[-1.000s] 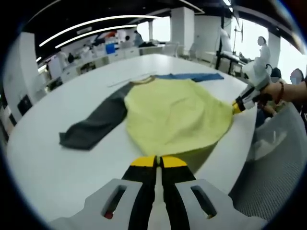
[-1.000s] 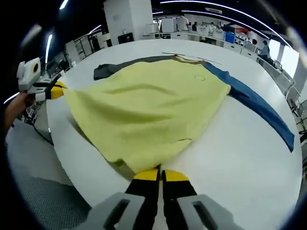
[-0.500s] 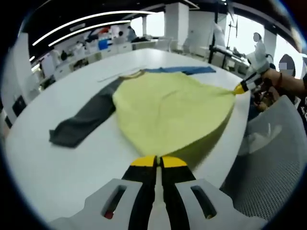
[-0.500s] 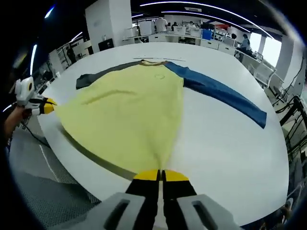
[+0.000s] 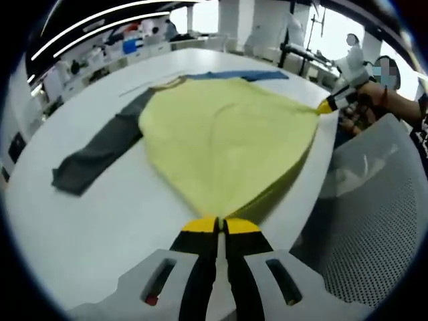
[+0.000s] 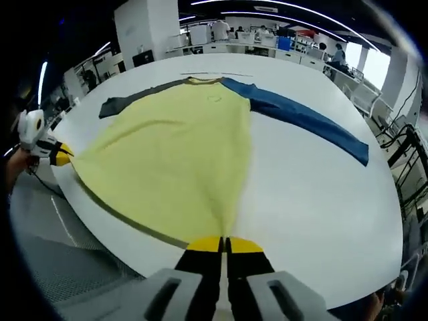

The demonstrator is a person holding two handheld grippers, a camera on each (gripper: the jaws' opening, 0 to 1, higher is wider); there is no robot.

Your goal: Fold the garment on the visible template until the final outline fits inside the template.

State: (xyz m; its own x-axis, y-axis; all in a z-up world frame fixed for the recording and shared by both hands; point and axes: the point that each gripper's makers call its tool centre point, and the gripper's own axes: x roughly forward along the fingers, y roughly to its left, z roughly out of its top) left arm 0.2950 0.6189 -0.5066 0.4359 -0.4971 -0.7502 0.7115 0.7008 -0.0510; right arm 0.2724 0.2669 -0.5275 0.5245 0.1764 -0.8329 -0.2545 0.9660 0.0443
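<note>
I have the left tool point(image 5: 221, 224) pinched tight on one bottom corner of the shirt point(image 5: 224, 134), its jaws together with yellow cloth running out from between the tips. The right tool point(image 6: 225, 243) is clamped the same way on the other bottom corner, and I can see it from the left gripper view as well, held in a hand point(image 5: 361, 107) off the far side of the hem. Between the two tools the hem is pulled taut and lifted past the near rim of the tabletop point(image 6: 314, 221).

By my reading the folding has hardly begun. The yellow body lies spread flat and open, the grey sleeve point(image 5: 93, 150) stretched out to one side and the blue sleeve point(image 6: 301, 120) to the other, neither one turned in. I cannot make out any template outline under or around the cloth, so I cannot judge the fit yet; all folds look to be ahead of me.

For room, the near edge is the tight spot: the hem overhangs it, with a mesh chair point(image 5: 374, 227) just beside my left tool. Beyond the collar the white tabletop runs bare and wide, so carrying the hem forward looks unobstructed. Desks and people sit well apart in the background.
</note>
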